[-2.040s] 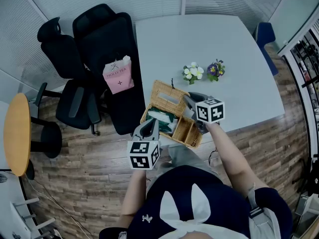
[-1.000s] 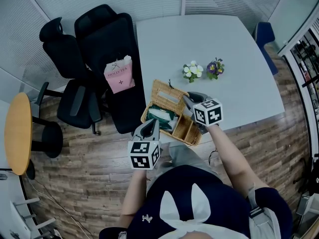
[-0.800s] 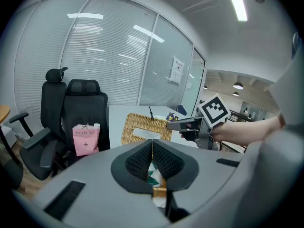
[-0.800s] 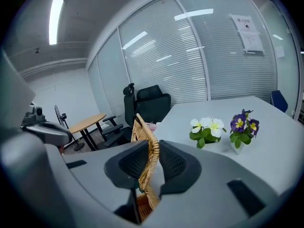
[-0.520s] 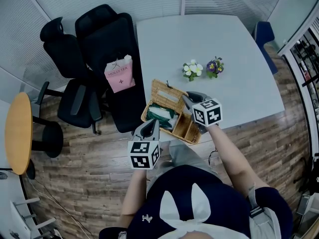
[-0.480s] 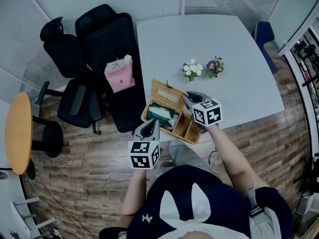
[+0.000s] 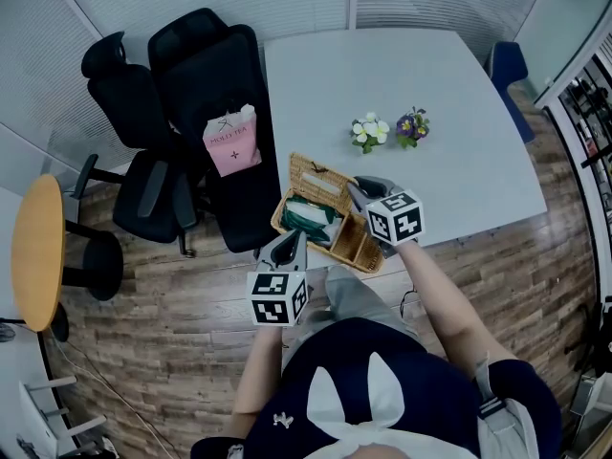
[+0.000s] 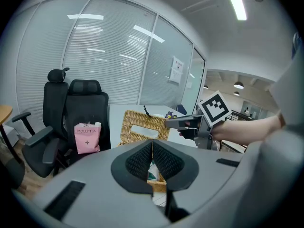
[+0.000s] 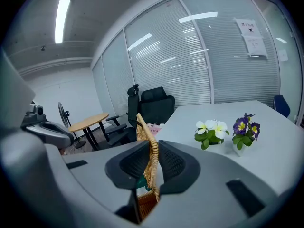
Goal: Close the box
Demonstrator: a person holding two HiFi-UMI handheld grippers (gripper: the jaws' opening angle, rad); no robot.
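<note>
The grey worktop [image 7: 411, 75] has plenty of bare surface beyond the job. The only crowding is the black office chairs [image 7: 196, 84] pushed against its left edge, one carrying a pink tea bag [image 7: 232, 142]. The wicker box [image 7: 352, 247] sits right at the near edge of the worktop, so I judge any push towards me risks tipping it off. Its lid [image 7: 318, 184] stands raised on the far side, leaving green packets [image 7: 306, 220] exposed inside. I have the right gripper [image 7: 354, 192] over the box with the lid's rim running between its jaws. They have just been closing and now clamp the wickerwork, which is what keeps the lid up and gives me control for swinging it down. The left gripper [image 7: 287, 241] hovers off the worktop's edge, jaws together and empty, clear of the lid's arc. The two small flower pots [image 7: 390, 132] stand well apart behind the box, out of the way.
</note>
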